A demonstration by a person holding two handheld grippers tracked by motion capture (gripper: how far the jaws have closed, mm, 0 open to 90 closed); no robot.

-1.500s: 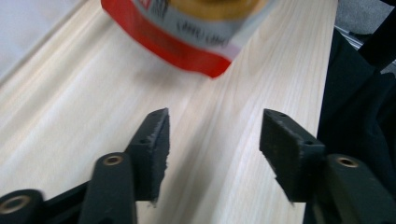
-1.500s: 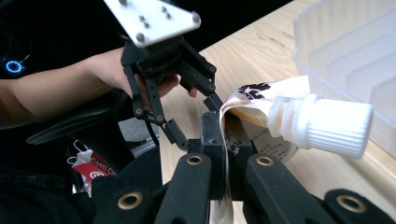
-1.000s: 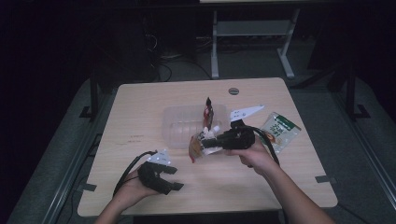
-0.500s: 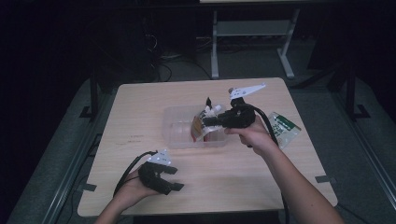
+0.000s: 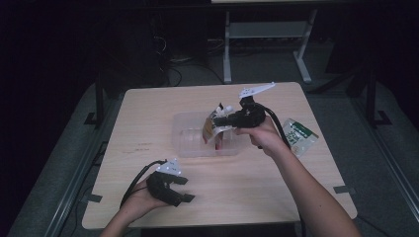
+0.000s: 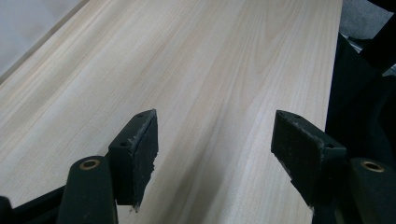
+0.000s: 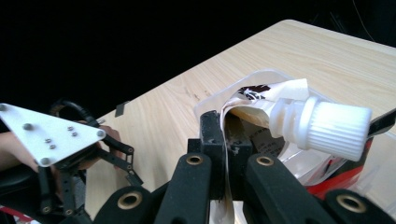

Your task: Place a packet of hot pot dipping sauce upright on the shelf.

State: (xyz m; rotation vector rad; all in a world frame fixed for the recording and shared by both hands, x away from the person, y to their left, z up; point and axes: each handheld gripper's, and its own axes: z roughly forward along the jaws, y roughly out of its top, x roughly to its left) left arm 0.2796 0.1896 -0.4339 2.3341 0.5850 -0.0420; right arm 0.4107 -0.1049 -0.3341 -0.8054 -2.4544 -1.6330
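Note:
My right gripper (image 5: 221,123) (image 7: 226,154) is shut on a spouted pouch (image 5: 212,129) (image 7: 261,135), brown and red with a white screw cap (image 7: 327,126). It holds the pouch over a clear plastic bin (image 5: 190,143) (image 7: 210,100) at the middle of the table. My left gripper (image 5: 184,190) (image 6: 215,149) rests open near the front left of the wooden table (image 5: 148,118) (image 6: 210,70), with nothing between its black pads (image 6: 142,140).
A green and white packet (image 5: 299,136) lies on the table to the right of the bin. In the right gripper view the left gripper (image 7: 60,154) and its hand show farther off. The floor around the table is dark.
My right gripper has carried the pouch away from the front of the bin, up and back, so that it now hangs over the bin. The left gripper has stayed put.

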